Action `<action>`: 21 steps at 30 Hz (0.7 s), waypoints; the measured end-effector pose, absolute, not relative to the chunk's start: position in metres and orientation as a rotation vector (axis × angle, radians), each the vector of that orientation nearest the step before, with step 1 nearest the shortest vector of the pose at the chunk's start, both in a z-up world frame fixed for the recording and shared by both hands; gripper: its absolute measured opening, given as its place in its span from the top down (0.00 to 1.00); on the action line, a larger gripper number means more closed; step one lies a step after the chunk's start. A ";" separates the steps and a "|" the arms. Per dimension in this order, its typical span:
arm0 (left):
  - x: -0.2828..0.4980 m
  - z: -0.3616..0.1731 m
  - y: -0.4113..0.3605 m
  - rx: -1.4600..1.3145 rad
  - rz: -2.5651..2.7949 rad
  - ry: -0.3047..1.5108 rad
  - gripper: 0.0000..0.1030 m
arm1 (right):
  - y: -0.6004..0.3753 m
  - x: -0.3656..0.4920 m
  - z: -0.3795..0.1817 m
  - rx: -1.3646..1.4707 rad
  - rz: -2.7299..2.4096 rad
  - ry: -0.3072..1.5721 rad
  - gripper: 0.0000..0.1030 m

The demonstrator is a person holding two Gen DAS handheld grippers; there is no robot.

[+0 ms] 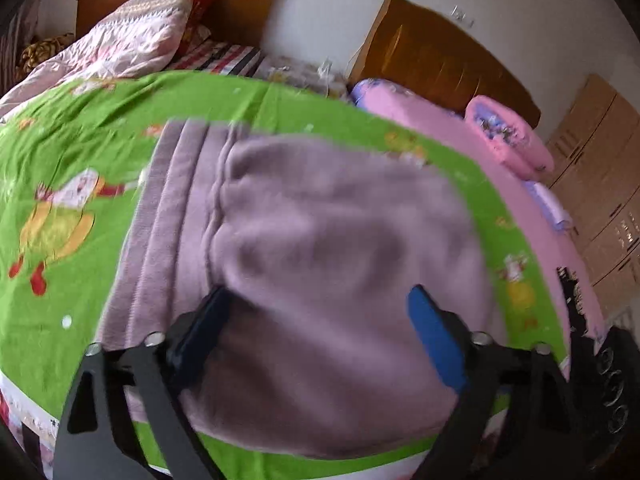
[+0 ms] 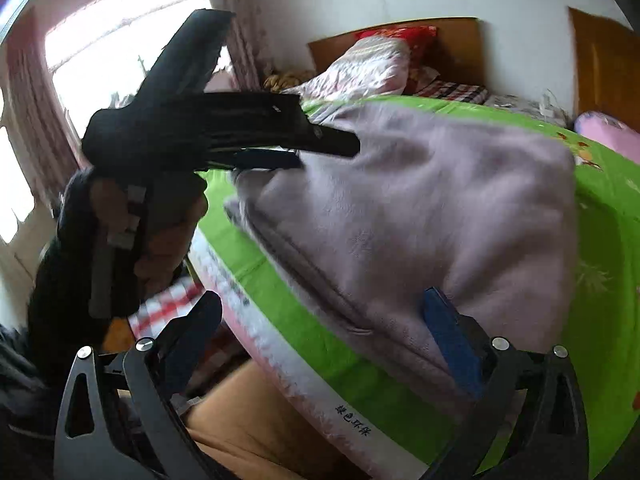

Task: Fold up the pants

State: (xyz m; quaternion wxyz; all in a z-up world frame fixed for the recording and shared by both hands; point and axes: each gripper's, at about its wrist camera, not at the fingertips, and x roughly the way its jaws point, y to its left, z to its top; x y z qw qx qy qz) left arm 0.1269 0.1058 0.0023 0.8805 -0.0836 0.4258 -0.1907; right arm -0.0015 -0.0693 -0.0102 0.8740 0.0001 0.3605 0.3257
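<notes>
The mauve fleece pants (image 1: 320,248) lie folded in layers on the green cartoon sheet (image 1: 72,152). My left gripper (image 1: 320,304) is open, its blue-padded fingers (image 1: 434,340) spread wide over the near part of the pants, holding nothing. In the right wrist view the pants (image 2: 420,208) lie near the bed's edge, and the left gripper (image 2: 304,152) shows there from the side, at the pants' far left corner. My right gripper (image 2: 324,312) is open and empty, its right finger (image 2: 452,340) at the pants' near edge, its left finger beyond the bed's edge.
Pink pillows (image 1: 508,140) and a pink sheet lie to the right, by a wooden headboard (image 1: 440,60). A second bed with a pink quilt (image 1: 132,40) stands behind. A wardrobe (image 1: 600,184) is at far right. A window (image 2: 100,40) is left of the bed.
</notes>
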 end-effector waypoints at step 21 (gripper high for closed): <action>0.093 -0.012 0.107 -0.023 -0.319 0.734 0.35 | -0.102 0.027 0.040 0.149 0.792 0.712 0.04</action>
